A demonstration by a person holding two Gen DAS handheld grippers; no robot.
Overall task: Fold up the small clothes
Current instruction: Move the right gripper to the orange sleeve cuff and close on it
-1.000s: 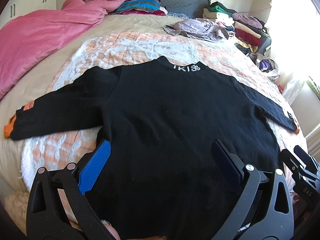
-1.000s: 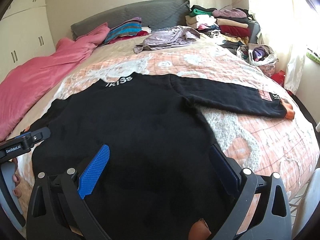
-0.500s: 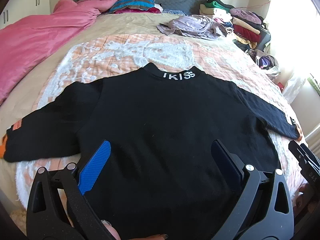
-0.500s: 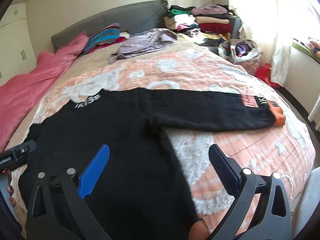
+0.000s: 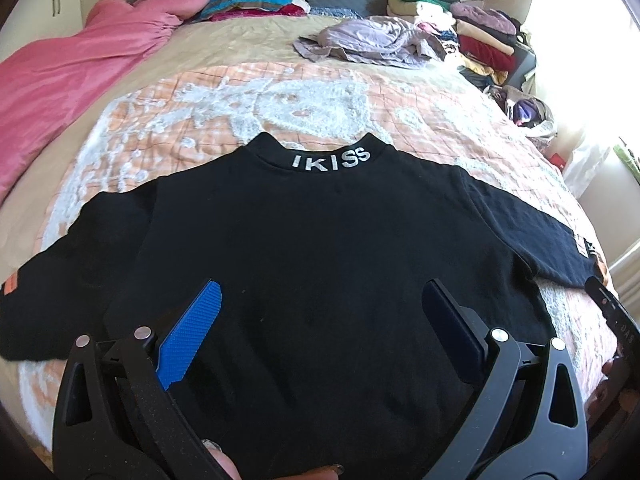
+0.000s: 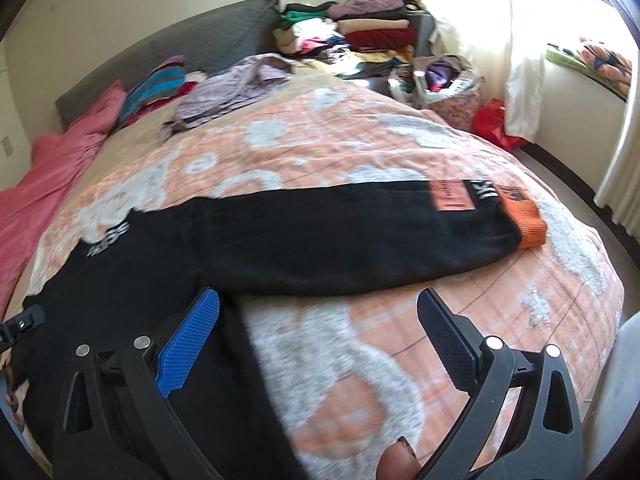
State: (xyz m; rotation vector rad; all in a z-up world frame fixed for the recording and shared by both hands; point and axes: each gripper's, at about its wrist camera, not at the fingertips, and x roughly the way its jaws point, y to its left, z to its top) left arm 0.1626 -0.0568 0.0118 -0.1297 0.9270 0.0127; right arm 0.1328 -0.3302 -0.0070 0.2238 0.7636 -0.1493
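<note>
Sweater (image 5: 320,264) spread flat (both jaws wide apart).

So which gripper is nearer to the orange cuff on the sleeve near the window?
Right. The right gripper hangs open just short of that sleeve and its orange cuff; the left gripper hovers open over the sweater's body.

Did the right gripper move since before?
Yes. The right gripper has swung right, off the black sweater's body toward its orange-cuffed sleeve, judged against the bed.
</note>
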